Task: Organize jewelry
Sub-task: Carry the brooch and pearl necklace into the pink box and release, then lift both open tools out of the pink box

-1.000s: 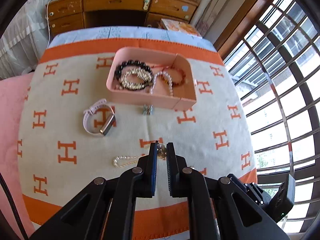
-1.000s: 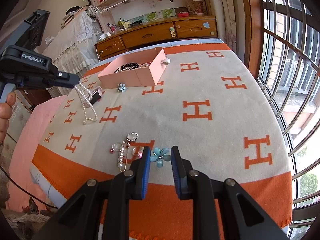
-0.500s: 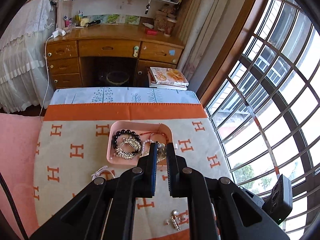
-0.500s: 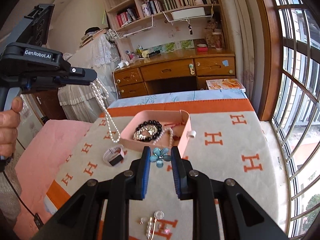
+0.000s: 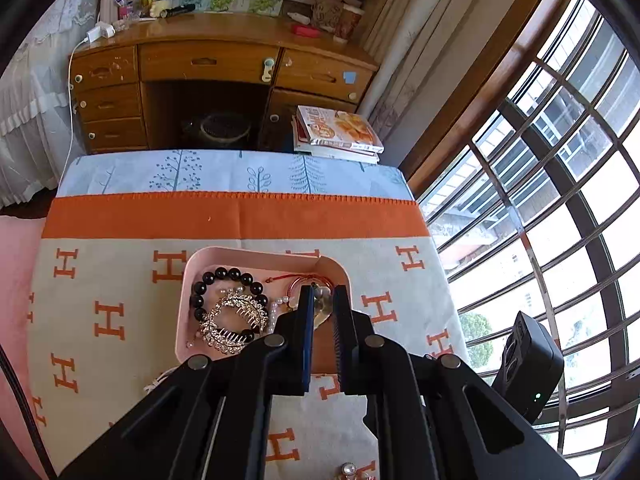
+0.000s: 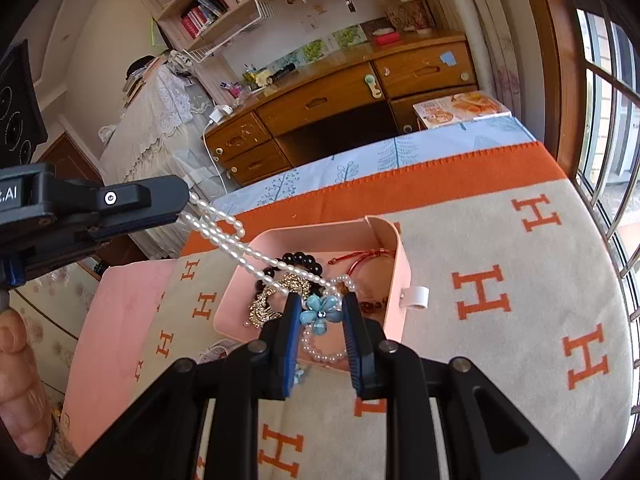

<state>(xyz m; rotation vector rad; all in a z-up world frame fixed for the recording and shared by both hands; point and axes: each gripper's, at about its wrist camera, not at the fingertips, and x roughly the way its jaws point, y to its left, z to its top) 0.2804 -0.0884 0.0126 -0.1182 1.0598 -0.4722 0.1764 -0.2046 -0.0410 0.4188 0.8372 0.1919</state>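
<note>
A pink tray [image 5: 264, 254] [image 6: 312, 236] on the orange-and-cream H-pattern blanket holds a black bead bracelet [image 5: 224, 276], a silver leaf hair clip [image 5: 234, 322], a red cord bracelet [image 6: 362, 258] and pearl strands. My left gripper [image 5: 323, 300] is shut on a pearl necklace [image 6: 236, 242]; in the right wrist view its tip [image 6: 176, 204] holds the strand, which hangs down into the tray. My right gripper [image 6: 320, 312] is shut on a blue flower hair clip [image 6: 319, 314], held over the tray's near side.
A wooden desk [image 5: 208, 64] with drawers stands beyond the bed, with a stack of magazines [image 5: 336, 132] beside it. Window bars [image 5: 560, 200] run along the right. A white clip [image 6: 416, 296] sits on the tray's right wall. More jewelry [image 5: 348, 470] lies near the blanket's front edge.
Both grippers have risen off the blanket and moved forward over the pink tray, the left carrying the pearl necklace and the right carrying the blue flower clip. The pearls now hang into the tray.
</note>
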